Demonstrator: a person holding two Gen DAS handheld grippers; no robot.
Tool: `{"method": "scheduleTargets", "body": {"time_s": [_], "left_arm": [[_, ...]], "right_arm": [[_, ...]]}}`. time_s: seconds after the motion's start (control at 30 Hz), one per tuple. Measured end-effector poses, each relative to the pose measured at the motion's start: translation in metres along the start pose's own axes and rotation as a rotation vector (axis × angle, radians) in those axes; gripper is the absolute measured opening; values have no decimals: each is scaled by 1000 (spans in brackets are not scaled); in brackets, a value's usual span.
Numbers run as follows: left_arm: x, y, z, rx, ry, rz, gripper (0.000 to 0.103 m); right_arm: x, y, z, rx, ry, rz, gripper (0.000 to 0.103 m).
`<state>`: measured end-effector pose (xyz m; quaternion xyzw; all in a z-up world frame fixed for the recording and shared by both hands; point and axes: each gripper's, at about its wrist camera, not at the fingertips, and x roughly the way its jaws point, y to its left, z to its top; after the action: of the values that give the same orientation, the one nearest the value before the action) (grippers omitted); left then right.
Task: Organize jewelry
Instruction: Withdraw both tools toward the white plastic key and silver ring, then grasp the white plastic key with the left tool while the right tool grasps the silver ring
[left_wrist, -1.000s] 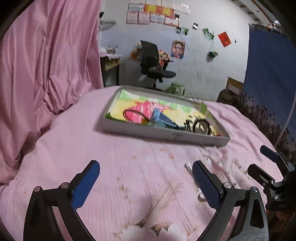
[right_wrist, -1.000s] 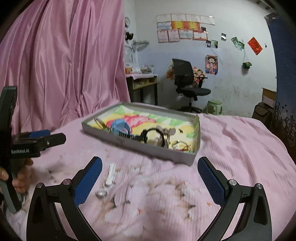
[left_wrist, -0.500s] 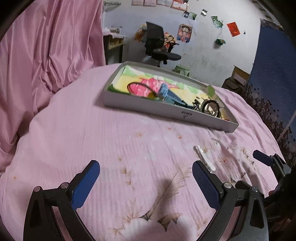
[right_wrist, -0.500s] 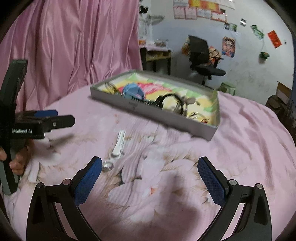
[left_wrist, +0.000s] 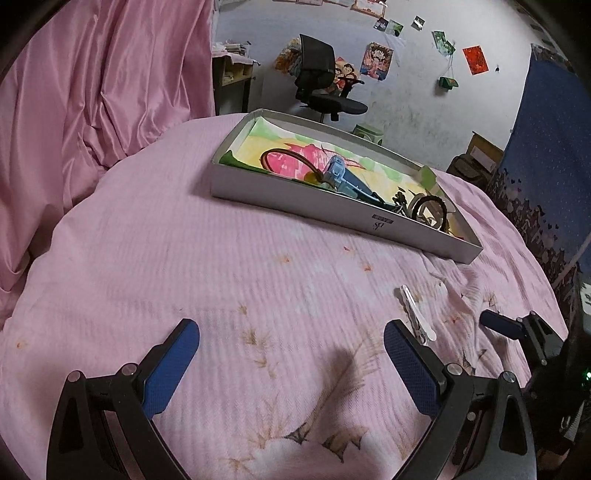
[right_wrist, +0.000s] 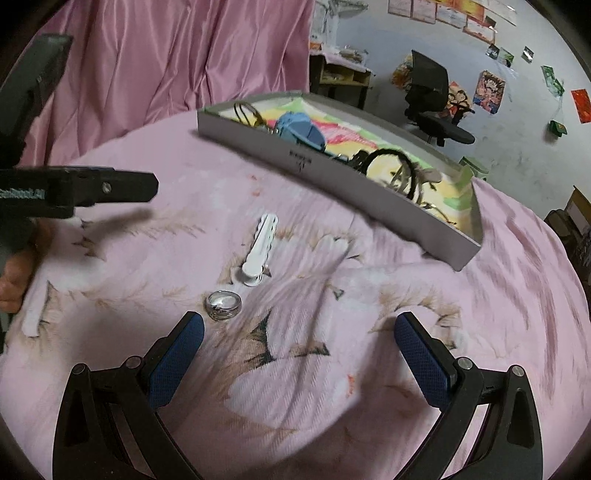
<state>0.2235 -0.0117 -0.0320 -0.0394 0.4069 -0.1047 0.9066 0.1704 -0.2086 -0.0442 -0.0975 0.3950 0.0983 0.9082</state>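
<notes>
A grey shallow box (left_wrist: 343, 218) (right_wrist: 369, 192) with a colourful lining stands on the pink cloth and holds hair ties, a blue clip (right_wrist: 299, 127) and other jewelry. A white hair clip (right_wrist: 260, 251) (left_wrist: 415, 314) and a silver ring (right_wrist: 223, 304) lie loose on the cloth in front of the box. My right gripper (right_wrist: 299, 362) is open and empty, low over the cloth, with the ring just beyond its left finger. My left gripper (left_wrist: 291, 362) is open and empty, with the white clip by its right fingertip.
The pink cloth (left_wrist: 221, 277) covers a rounded table. A pink curtain (left_wrist: 92, 74) hangs at the left. An office chair (left_wrist: 321, 85) and a desk stand behind by a wall. A blue hanging (left_wrist: 546, 147) is at the right.
Both grippers have tilted down and moved closer to the cloth. The ring and white clip now sit nearer the right gripper's fingers. Both stay open.
</notes>
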Motion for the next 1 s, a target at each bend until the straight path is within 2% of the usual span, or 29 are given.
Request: {"method": "scheduleTargets", "body": {"time_s": [0.17, 0.37, 0.63, 0.73, 0.9, 1.0], "left_arm": [[1, 0, 0, 3, 1, -2, 101], [4, -4, 0, 18, 2, -15, 101], [9, -13, 3, 53, 7, -84, 99], [11, -16, 5, 61, 13, -117, 90], [19, -27, 6, 90, 44, -191, 66], [23, -34, 6, 110, 64, -234, 55]], "right_arm": [[8, -1, 4, 18, 20, -2, 101], [14, -13, 8, 79, 37, -61, 101], [20, -37, 12, 167, 51, -92, 101], [24, -44, 13, 180, 57, -83, 101], [28, -52, 17, 191, 59, -74, 99], [29, -56, 18, 192, 55, -57, 86]]}}
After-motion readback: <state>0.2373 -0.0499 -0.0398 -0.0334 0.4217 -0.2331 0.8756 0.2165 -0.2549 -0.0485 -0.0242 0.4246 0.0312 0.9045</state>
